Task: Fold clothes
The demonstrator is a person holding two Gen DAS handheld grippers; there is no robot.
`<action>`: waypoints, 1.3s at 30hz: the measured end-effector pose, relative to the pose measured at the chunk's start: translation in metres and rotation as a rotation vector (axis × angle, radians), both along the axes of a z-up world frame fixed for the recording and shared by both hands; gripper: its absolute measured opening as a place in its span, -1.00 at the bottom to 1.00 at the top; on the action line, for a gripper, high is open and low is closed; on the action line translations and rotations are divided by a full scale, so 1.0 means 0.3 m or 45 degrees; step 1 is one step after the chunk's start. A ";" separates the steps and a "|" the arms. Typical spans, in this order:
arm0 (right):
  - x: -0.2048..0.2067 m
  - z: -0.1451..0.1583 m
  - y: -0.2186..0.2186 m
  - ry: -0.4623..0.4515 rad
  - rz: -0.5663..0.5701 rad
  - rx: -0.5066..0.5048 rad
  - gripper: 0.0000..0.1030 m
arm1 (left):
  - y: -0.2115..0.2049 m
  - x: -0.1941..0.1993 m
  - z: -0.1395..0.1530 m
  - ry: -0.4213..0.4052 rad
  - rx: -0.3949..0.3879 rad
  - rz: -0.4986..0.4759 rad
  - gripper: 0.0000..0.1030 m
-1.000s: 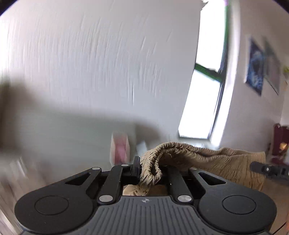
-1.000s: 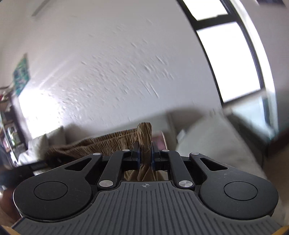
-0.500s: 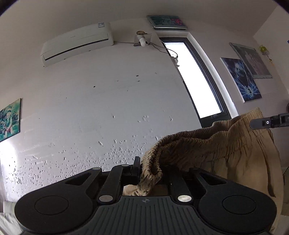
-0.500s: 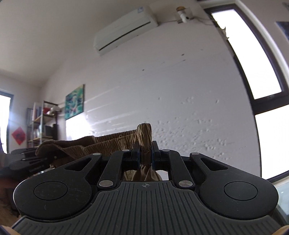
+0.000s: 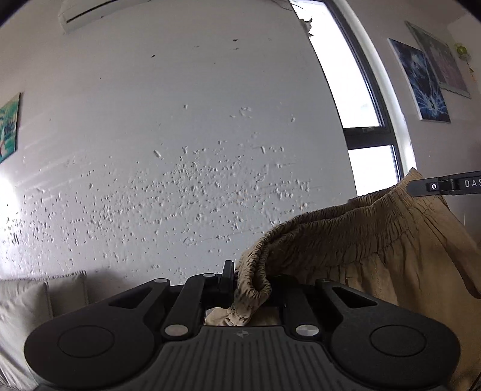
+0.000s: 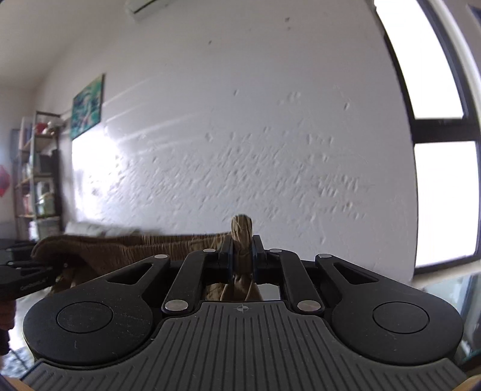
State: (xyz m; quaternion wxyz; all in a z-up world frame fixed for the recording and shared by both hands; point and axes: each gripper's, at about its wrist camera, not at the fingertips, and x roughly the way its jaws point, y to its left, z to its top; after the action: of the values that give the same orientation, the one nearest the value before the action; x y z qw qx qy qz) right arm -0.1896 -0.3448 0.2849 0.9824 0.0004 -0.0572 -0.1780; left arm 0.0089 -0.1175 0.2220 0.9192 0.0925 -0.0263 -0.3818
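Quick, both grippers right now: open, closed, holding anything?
Left gripper: closed on the waistband of the tan shorts.
Right gripper: closed on the waistband's other end.

I'm in a home living room: pale grey fabric sofa (image 5: pixel 21 303) lower left, white wall air conditioner (image 5: pixel 99 12) at the top, cluttered open metal shelf (image 6: pixel 37 177) at left.

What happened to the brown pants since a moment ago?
Both tools swung upward, lifting the tan pants into the air; the views went from the sofa to high on the wall. The left tool and right tool stay clamped on the elastic waistband, stretched between them.
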 end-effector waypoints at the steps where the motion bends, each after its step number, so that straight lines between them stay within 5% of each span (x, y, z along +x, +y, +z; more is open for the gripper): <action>1: -0.027 0.033 0.036 -0.106 -0.046 -0.114 -0.89 | 0.011 -0.011 0.035 -0.048 -0.071 0.004 -0.78; 4: -0.130 0.122 0.153 -0.377 -0.180 -0.405 -0.99 | 0.057 -0.085 0.145 -0.243 -0.238 0.006 -0.78; 6: -0.171 0.155 0.168 -0.357 -0.149 -0.416 -0.99 | 0.067 -0.126 0.184 -0.325 -0.262 -0.018 -0.78; 9: -0.167 0.111 0.129 -0.201 -0.096 -0.317 -0.99 | 0.029 -0.138 0.148 -0.213 -0.149 -0.092 -0.78; 12: -0.131 -0.032 0.073 -0.018 -0.036 -0.174 -0.96 | -0.051 -0.136 0.022 -0.049 0.031 -0.113 -0.79; 17: -0.085 -0.385 0.018 0.280 0.122 0.105 -0.80 | -0.157 -0.133 -0.378 0.196 0.355 -0.268 -0.79; 22: -0.070 -0.674 -0.034 0.456 0.189 0.377 -0.72 | -0.200 -0.206 -0.693 0.260 0.509 -0.387 -0.79; 28: -0.157 -0.722 -0.144 0.421 0.064 0.517 -0.72 | -0.352 -0.319 -0.785 0.115 0.515 -0.566 -0.80; 31: -0.207 -0.729 -0.197 0.400 -0.005 0.580 -0.72 | -0.505 -0.389 -0.829 0.017 0.544 -0.768 -0.80; 33: -0.242 -0.729 -0.225 0.392 -0.048 0.613 -0.48 | -0.562 -0.450 -0.925 0.025 0.631 -0.842 -0.64; 35: -0.253 -0.749 -0.237 0.413 -0.070 0.625 -0.22 | -0.588 -0.494 -1.016 0.014 0.728 -0.806 -0.51; 39: -0.245 -0.828 -0.232 0.512 -0.083 0.612 -0.13 | -0.497 -0.487 -1.072 0.094 0.725 -0.732 -0.21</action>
State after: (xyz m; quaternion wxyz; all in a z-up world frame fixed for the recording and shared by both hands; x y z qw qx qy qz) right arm -0.2630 -0.4145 0.0364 0.9396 0.1956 0.1820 -0.2142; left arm -0.1374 -0.2665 -0.0997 0.7130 0.3187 0.0886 -0.6182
